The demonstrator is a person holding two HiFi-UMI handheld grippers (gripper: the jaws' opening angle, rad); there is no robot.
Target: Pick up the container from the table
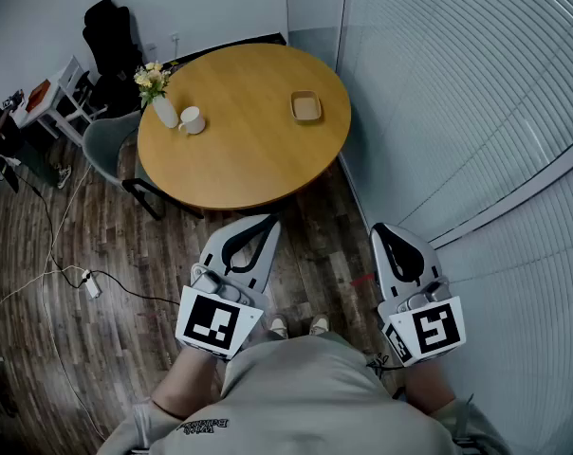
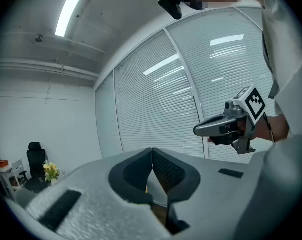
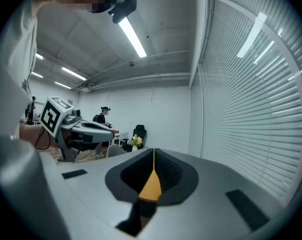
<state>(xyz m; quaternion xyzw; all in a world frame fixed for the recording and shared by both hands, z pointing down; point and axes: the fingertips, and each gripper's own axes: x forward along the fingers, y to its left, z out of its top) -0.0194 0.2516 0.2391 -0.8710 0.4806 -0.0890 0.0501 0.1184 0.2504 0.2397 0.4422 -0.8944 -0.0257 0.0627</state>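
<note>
On the far right part of the round wooden table (image 1: 249,159), near its edge, sits the container (image 1: 305,107), a shallow tan dish with rounded corners; it stands alone and nothing touches it. Well to its left on the same tabletop are a white mug (image 1: 193,120) and, just beside it, a white vase of yellow flowers (image 1: 160,102). A grey chair (image 1: 106,145) is drawn up at the table's left side.

Both grippers are held low, close to the person's body and well apart from the table. The left gripper (image 1: 268,222) points towards the table's near edge; in the left gripper view its jaws (image 2: 152,153) are pressed together at the tips with nothing between them. The right gripper (image 1: 383,228) lies parallel to it, nearer the slatted blind wall (image 1: 457,112); in the right gripper view its jaws (image 3: 153,154) likewise meet tip to tip and hold nothing, a sliver of orange-brown surface showing through the gap behind the tips. Each gripper carries a cube with square markers at its rear end.

Below the grippers, the toes of two shoes (image 1: 296,327) stand on the dark wood-plank floor (image 1: 125,245). A power strip (image 1: 90,285) with trailing cable lies on the floor to the left.
</note>
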